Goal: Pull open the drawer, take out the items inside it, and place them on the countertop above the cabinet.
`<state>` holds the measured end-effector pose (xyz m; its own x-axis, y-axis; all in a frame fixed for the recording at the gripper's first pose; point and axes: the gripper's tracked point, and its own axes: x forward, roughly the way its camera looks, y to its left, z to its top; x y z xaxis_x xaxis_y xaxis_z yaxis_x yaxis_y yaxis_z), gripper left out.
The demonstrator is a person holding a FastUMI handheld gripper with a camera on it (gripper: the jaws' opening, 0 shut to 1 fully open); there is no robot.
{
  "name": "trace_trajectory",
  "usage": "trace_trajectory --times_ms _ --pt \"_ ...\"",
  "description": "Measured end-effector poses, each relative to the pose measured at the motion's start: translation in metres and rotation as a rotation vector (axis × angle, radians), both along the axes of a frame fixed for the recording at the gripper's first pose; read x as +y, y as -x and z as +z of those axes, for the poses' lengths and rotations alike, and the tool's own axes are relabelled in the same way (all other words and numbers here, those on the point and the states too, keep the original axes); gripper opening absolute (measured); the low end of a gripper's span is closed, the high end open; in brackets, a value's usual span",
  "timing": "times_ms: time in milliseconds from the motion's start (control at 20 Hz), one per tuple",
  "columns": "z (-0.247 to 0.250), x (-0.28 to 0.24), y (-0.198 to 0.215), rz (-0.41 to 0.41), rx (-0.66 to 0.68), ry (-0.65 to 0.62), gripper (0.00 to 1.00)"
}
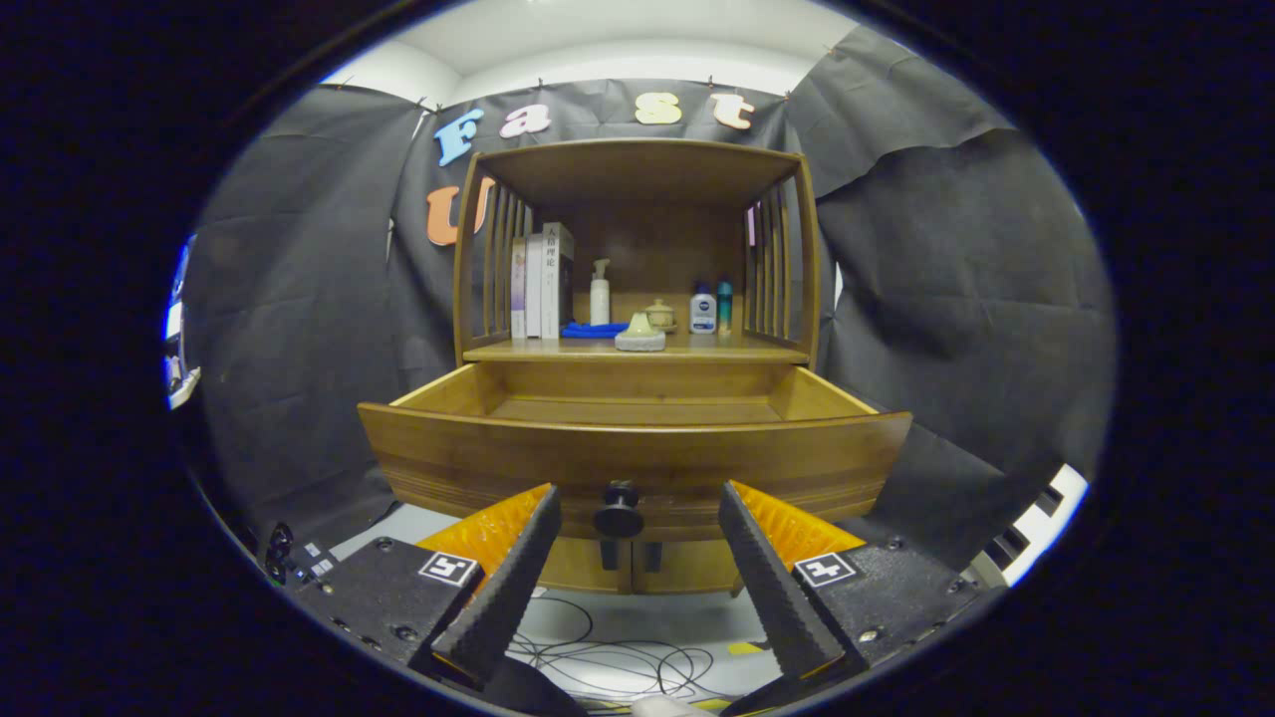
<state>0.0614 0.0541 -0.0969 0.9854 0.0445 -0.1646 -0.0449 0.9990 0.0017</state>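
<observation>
Tongs (630,503): open wide, holding nothing; the two fingers (508,578) stand apart, one at each side of the knob, and they do not touch it.
Knob (619,511): dark and round, at the middle of the drawer front, between the fingertips.
Drawer (637,453): pulled out toward the near side; the wooden floor inside is seen, and I see no item on the visible part.
Desk (737,349): the countertop above the drawer, far from the tongs.
On the desk: books (541,282) at the left, a blue cloth (588,330), a pump bottle (600,294), a pale lidded dish (639,335) at the front, a small jar (659,314), two bottles (711,308) at the right.
Floor: thin cables (608,662) lie under the fingers.
</observation>
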Motion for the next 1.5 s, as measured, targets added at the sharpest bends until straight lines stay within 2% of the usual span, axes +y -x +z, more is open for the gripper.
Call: trace_trajectory --times_ms 700,900,1250,1500 --pt "-0.046 0.012 -0.083 -0.044 0.06 0.033 1.0" --pt "-0.049 0.015 -0.084 -0.05 0.027 0.065 1.0" --pt "-0.059 0.021 -0.093 -0.021 0.083 0.036 0.99" --pt "-0.055 0.022 -0.097 -0.015 0.074 0.024 0.99"
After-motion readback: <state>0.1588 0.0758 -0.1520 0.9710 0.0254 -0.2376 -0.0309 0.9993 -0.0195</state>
